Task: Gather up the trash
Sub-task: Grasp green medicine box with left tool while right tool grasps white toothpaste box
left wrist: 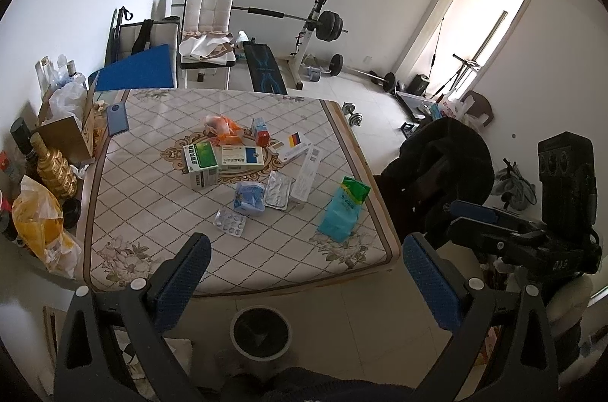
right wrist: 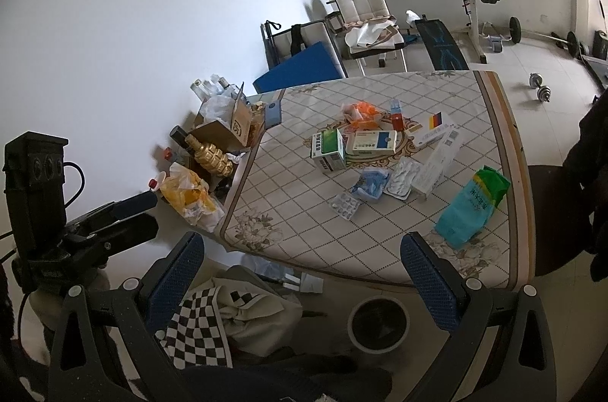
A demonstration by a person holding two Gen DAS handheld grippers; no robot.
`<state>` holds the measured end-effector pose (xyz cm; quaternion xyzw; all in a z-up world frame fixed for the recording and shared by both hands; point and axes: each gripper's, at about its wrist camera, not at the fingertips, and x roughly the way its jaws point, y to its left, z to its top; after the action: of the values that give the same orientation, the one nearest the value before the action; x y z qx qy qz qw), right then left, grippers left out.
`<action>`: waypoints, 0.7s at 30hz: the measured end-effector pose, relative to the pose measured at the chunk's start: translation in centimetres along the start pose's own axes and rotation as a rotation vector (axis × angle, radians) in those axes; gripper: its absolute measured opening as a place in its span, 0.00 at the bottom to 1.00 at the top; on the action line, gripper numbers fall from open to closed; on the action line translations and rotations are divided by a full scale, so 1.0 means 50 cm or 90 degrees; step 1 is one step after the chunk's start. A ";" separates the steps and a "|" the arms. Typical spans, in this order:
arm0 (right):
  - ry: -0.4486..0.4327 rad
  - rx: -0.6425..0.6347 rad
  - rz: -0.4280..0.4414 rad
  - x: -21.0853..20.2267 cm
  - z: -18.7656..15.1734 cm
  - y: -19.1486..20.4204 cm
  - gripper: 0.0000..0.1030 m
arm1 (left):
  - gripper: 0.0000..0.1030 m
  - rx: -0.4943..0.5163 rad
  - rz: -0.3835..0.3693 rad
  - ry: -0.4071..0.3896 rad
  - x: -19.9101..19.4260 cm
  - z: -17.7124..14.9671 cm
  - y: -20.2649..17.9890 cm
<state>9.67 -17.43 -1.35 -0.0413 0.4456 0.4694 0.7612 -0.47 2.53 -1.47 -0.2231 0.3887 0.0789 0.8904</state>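
In the left wrist view, the tabletop [left wrist: 144, 197] fills the middle of the frame, and the trash sits in a bunch near its center. I count one green box [left wrist: 200, 160], one white and blue box [left wrist: 241, 157], one small red carton [left wrist: 260, 131], one orange wrapper [left wrist: 222, 126], one box with a black, red and yellow flag [left wrist: 294, 145], one long white box [left wrist: 306, 176], one crumpled blue packet [left wrist: 249, 197], two pill sheets, a white one [left wrist: 279, 191] and a clear one [left wrist: 230, 222], and one teal and green bag [left wrist: 344, 210] near the right edge. One round trash bin [left wrist: 260, 331] stands on the floor at the bottom center, in front of the tabletop. The left gripper [left wrist: 306, 250] is low in the frame, held above the near edge of the tabletop, with its jaws wide apart and nothing between them. The other gripper shows at the right side of the frame

In the right wrist view, the same pile lies in the middle right of the frame. The green box [right wrist: 327, 151], the teal and green bag [right wrist: 471, 206] and the clear pill sheet [right wrist: 345, 206] are easy to spot. The trash bin [right wrist: 379, 324] is at the bottom, right of center, under the tabletop's near edge [right wrist: 288, 242]. One checkered cloth bag [right wrist: 212, 322] lies on the floor at the bottom left. The right gripper [right wrist: 302, 250] is held low over the near edge, its jaws wide apart and holding nothing
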 end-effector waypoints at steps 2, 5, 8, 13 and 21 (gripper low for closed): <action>0.003 0.013 -0.013 0.012 0.002 -0.001 1.00 | 1.00 0.000 0.016 0.003 0.013 0.012 0.012; 0.010 0.057 -0.057 0.047 0.028 -0.010 1.00 | 1.00 0.010 0.121 0.002 0.048 0.028 0.043; 0.012 0.113 -0.102 0.098 0.042 -0.042 1.00 | 1.00 0.026 0.231 0.012 0.115 0.048 0.088; 0.033 0.206 -0.217 0.244 0.090 -0.154 1.00 | 1.00 -0.001 0.302 0.085 0.269 0.087 0.184; 0.153 0.320 -0.335 0.560 0.199 -0.431 1.00 | 1.00 -0.073 0.370 0.211 0.538 0.189 0.300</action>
<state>36.74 -5.63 -23.15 -0.0212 0.6072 0.1258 0.7843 19.48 19.29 -20.40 -0.1625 0.5702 0.3137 0.7417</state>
